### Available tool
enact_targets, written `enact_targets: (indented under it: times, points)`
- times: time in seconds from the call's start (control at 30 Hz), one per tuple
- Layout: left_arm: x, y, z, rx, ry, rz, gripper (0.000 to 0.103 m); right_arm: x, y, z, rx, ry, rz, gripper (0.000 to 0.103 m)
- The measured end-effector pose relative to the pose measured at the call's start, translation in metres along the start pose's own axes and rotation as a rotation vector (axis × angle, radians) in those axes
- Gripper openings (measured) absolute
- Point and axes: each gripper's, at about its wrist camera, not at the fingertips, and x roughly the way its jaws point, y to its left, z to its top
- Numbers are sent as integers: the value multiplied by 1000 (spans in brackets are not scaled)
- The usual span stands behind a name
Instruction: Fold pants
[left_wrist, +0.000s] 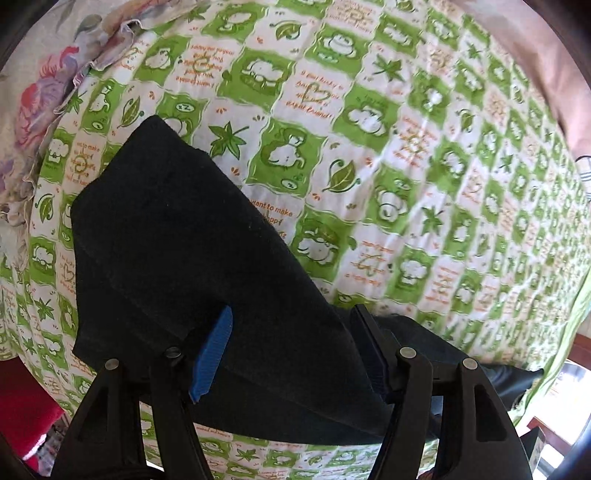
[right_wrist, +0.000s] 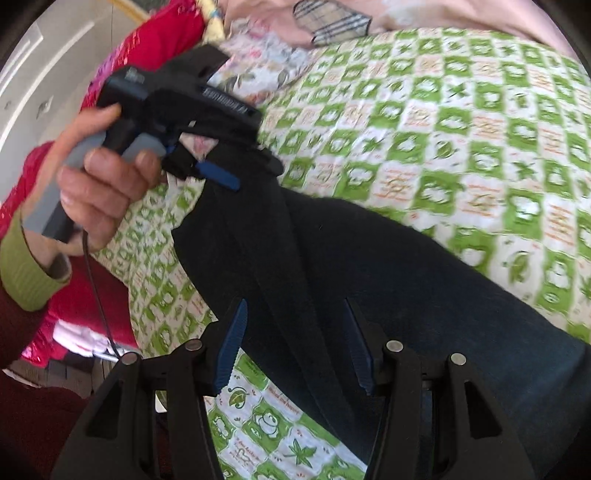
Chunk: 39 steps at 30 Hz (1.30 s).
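Note:
Dark navy pants (left_wrist: 177, 236) lie on a bed with a green and white patterned sheet (left_wrist: 406, 147). In the left wrist view the cloth drapes over and between my left gripper's (left_wrist: 295, 350) blue fingers (left_wrist: 212, 354), which stand apart. In the right wrist view the pants (right_wrist: 369, 258) run between my right gripper's (right_wrist: 299, 343) spread blue fingers (right_wrist: 232, 343). The left gripper (right_wrist: 236, 173) shows there too, held by a hand, with pants cloth hanging from its tips.
A floral pillow (left_wrist: 33, 92) lies at the bed's far left. Red bedding (right_wrist: 162, 40) and a plaid cloth (right_wrist: 328, 18) lie beyond the sheet. The bed's edge (left_wrist: 569, 314) drops away on the right.

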Motion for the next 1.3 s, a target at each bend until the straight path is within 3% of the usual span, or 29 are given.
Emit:
enact_targets:
  times: [0.03, 0.07, 0.1, 0.17, 0.2, 0.23, 0.27, 0.53, 0.77, 1.07, 1.3]
  points:
    - [2, 0, -1, 4, 0, 6, 61, 4, 2, 0, -15, 9, 4, 54]
    - [2, 2, -3, 7, -7, 8, 47, 6, 4, 1, -28, 12, 2, 54]
    - [2, 3, -5, 12, -15, 4, 24, 9, 5, 1, -41, 16, -3, 54]
    - [-2, 12, -12, 17, -30, -35, 12, 13, 10, 1, -77, 27, -15, 41]
    - [-6, 18, -15, 15, -44, -59, 8, 15, 12, 1, -91, 33, -23, 27]
    - [-12, 25, -22, 14, -71, -86, 8, 16, 14, 1, -110, 39, -38, 12]
    - [-17, 30, -28, 12, -92, -107, 6, 16, 16, 2, -122, 37, -50, 8]
    - [-55, 97, -101, -26, -305, -343, 5, -9, 37, 4, -225, -12, -71, 7]
    - [-27, 135, -145, -90, -339, -468, 5, 0, 50, -4, -286, 47, -110, 7]
    - [17, 165, -155, -140, -318, -453, 5, 23, 52, -14, -299, 150, -139, 7]
    - [27, 176, -164, -153, -305, -424, 6, 28, 55, -18, -306, 176, -139, 12]
